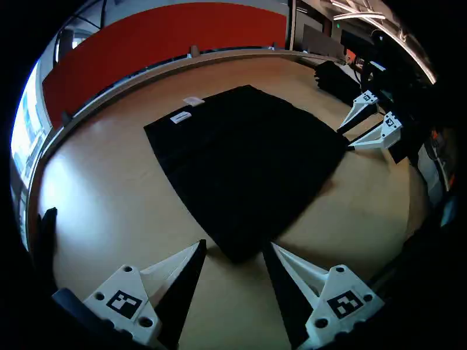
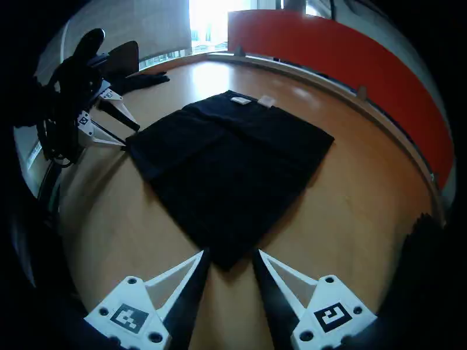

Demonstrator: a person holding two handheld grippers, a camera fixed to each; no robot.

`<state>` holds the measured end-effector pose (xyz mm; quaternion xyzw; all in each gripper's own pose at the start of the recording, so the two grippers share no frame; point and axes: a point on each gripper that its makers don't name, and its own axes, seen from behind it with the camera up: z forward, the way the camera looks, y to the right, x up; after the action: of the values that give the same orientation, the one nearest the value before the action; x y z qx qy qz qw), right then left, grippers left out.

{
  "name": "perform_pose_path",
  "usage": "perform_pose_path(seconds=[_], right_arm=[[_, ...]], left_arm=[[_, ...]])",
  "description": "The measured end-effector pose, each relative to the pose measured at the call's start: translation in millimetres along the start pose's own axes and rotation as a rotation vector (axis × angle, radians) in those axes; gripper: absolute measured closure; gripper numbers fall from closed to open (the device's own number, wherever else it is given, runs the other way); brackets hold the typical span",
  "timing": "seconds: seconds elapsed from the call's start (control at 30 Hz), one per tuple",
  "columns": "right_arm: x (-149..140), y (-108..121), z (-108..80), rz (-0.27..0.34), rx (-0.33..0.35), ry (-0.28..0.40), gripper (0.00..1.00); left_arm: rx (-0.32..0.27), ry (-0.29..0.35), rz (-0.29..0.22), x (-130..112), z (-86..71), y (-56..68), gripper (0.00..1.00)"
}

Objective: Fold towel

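Note:
A black towel (image 1: 245,169) lies flat on the wooden table (image 1: 105,192), with two small white labels (image 1: 181,116) near its far edge. My left gripper (image 1: 233,245) is open, and the towel's near corner lies just in front of the gap between its fingertips. In the right gripper view the towel (image 2: 227,169) points another corner at my right gripper (image 2: 229,254), which is open too. The right gripper (image 1: 345,140) stands open at the towel's right corner in the left gripper view. Across the cloth, the left gripper (image 2: 129,138) sits open at its left corner.
A red panel (image 1: 163,41) runs behind the table's curved far edge (image 1: 192,58). A pile of black cloth (image 1: 335,79) lies at the back right, seen also as dark cloth (image 2: 140,81) beside a chair (image 2: 125,55). Bare wood surrounds the towel.

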<state>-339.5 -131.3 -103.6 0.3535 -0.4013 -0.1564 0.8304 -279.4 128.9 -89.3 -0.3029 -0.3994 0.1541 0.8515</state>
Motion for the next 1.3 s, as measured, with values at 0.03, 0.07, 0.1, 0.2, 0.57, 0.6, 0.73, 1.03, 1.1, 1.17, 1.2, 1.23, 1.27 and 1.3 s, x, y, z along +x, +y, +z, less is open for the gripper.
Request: perform_pose_path(seconds=[0.03,0.07,0.1,0.2,0.57,0.6,0.73,1.03,1.1,1.17,1.2,1.23,1.27,1.3], right_arm=[[0.0,-0.6,-0.2,0.000,0.001,0.000,0.51],[0.0,-1.2,-0.4,-0.001,0.001,0.000,0.54],[0.1,-1.8,-0.6,-0.001,0.002,0.001,0.59],[0.7,-3.0,-0.6,0.003,0.001,0.003,0.70],[4.6,-6.2,-1.7,0.028,-0.001,0.010,0.84],[6.1,-5.9,-2.2,0.033,-0.003,0.014,0.85],[10.4,-2.7,-4.8,0.054,-0.007,0.025,0.85],[24.9,2.1,-15.0,0.051,-0.014,0.054,0.85],[31.0,2.5,-19.6,0.047,-0.018,0.064,0.85],[36.8,2.6,-24.7,0.041,-0.021,0.071,0.85],[40.1,2.7,-27.6,0.038,-0.022,0.074,0.85],[42.8,2.4,-30.4,0.036,-0.022,0.076,0.85],[45.4,2.2,-33.1,0.034,-0.023,0.078,0.85],[48.6,1.9,-36.3,0.031,-0.023,0.081,0.85]], left_arm=[[0.000,-0.001,0.001,0.0,-0.1,0.5,0.34],[-0.001,-0.002,0.001,0.1,-0.2,0.9,0.36],[-0.001,-0.004,0.002,0.1,-0.3,1.3,0.38],[0.003,-0.007,-0.002,0.3,-0.9,1.1,0.53],[0.012,-0.016,-0.036,0.5,-1.4,-0.5,0.83],[0.010,-0.016,-0.040,0.7,-1.8,-0.3,0.84],[0.001,-0.015,-0.074,1.8,-4.0,2.1,0.85],[0.008,0.006,-0.105,14.3,-17.7,2.6,0.85],[0.010,0.011,-0.113,19.1,-22.8,2.3,0.85],[0.010,0.018,-0.123,24.2,-28.7,1.7,0.85],[0.010,0.022,-0.129,27.1,-32.0,1.3,0.85],[0.011,0.026,-0.133,29.8,-35.1,1.0,0.85],[0.012,0.030,-0.138,32.4,-38.2,0.7,0.85],[0.013,0.034,-0.142,35.4,-41.7,0.4,0.85]])
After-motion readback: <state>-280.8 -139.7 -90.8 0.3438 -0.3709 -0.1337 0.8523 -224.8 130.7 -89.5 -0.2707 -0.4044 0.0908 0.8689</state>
